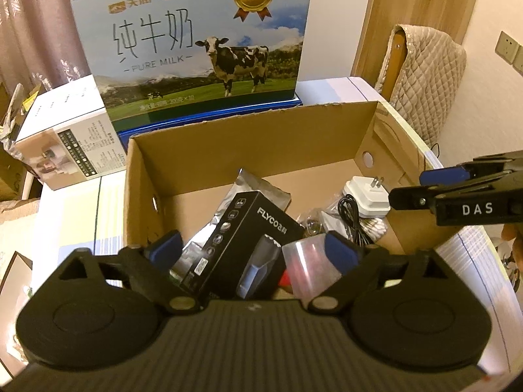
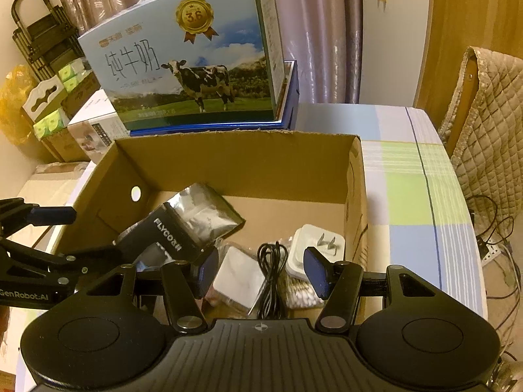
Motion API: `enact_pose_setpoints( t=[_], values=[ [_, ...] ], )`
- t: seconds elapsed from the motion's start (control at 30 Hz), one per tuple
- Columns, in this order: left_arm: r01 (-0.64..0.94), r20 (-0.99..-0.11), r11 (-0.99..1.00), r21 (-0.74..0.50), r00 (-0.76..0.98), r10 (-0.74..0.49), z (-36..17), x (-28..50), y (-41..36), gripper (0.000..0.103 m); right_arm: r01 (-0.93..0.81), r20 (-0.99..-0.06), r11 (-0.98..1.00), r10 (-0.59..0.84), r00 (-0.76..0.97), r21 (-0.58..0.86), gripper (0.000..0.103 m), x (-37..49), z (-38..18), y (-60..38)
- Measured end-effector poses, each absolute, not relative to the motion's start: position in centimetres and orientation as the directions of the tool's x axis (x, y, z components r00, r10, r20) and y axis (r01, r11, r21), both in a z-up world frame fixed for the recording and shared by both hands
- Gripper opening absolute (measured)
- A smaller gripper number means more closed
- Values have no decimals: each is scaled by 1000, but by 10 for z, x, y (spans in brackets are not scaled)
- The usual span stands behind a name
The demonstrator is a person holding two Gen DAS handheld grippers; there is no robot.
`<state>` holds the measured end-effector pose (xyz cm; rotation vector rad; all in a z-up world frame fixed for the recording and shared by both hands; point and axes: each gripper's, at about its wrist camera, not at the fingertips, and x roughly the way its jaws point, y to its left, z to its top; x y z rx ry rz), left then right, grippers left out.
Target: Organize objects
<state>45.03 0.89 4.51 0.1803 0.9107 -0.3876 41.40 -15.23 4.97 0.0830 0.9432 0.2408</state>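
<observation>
Basically both claws hover over the carton (image 2: 235, 163) on a checked tablecloth (image 2: 412, 196): left gripper (image 1: 251, 248) spread wide above the FLYCO box (image 1: 235, 241), right gripper (image 2: 261, 269) half spread, empty, over cable (image 2: 269, 274) and plug (image 2: 322, 245). Milk box (image 1: 196, 49) and curtain (image 1: 36, 23) beyond, padded chair (image 2: 483, 124) right.

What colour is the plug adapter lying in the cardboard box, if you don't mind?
White plug adapter; clearest in the right wrist view.

Container: open brown cardboard box (image 1: 248, 150) on striped tablecloth (image 1: 78, 209).
Inside: black FLYCO carton (image 1: 242, 245), silver foil pouch (image 1: 261, 189), white plug adapter (image 1: 367, 196), coiled black cable (image 1: 351, 219).
Behind: blue milk carton with cow picture (image 1: 202, 49).
Left gripper (image 1: 253, 248): jaws wide, nothing gripped.
</observation>
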Motion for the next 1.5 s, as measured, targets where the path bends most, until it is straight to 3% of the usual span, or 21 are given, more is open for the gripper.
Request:
enact_pose_setpoints(
  t=[0.1,0.27,0.37,0.97,1.5],
  values=[
    [391,-786,920,-12,566,-251,50,438,14,101,-165,-792,971,235,563,171,56,402,54,-154],
    [357,-769,934,-27,589,-248,60,408,25,102,-156,-783,973,232,577,173,70,370,64,-155],
    [336,-760,941,-30,604,-240,67,384,30,102,-154,-778,972,233,584,176,73,345,70,-155],
    [206,-670,977,-59,717,-192,117,203,64,102,-145,-711,982,189,677,123,74,163,126,-157],
    [183,-647,983,-20,748,-152,130,86,65,102,-163,-697,980,198,689,117,74,53,133,-142]
  ],
)
